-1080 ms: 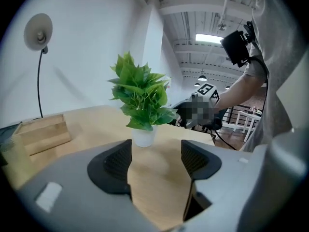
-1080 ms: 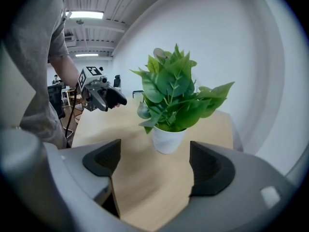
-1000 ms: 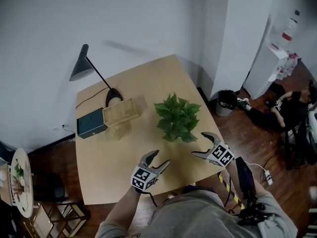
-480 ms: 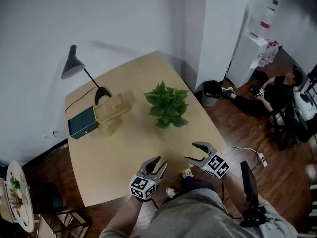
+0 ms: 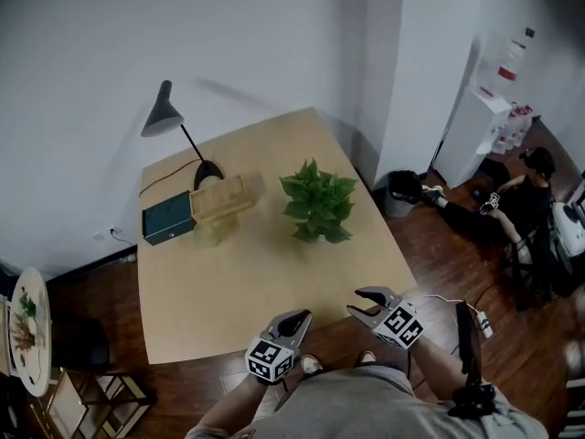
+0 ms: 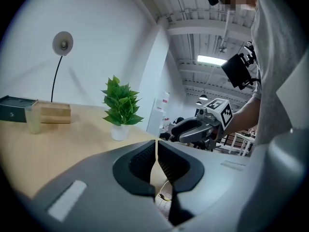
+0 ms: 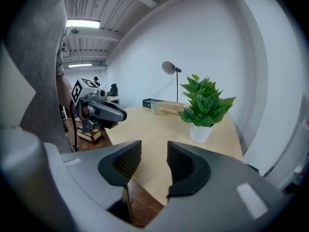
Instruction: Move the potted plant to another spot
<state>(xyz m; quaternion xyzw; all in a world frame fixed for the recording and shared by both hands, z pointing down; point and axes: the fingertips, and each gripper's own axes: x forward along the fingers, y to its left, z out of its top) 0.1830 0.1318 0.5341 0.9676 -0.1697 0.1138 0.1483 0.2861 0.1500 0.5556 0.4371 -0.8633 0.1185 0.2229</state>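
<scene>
- Toward the far right of the pale, smooth wooden worktop, the leafy green potted plant stands upright in a small white pot, well apart from both tools.
- To its left sit a light wooden box, a dark green box and a translucent cup. A black cone-shaded lamp rises behind them.
- Left tool: ribbed dark pads together, empty.
- Right tool: jaws narrow after closing further, nothing between them.

Table: potted plant, lamp, wooden box
</scene>
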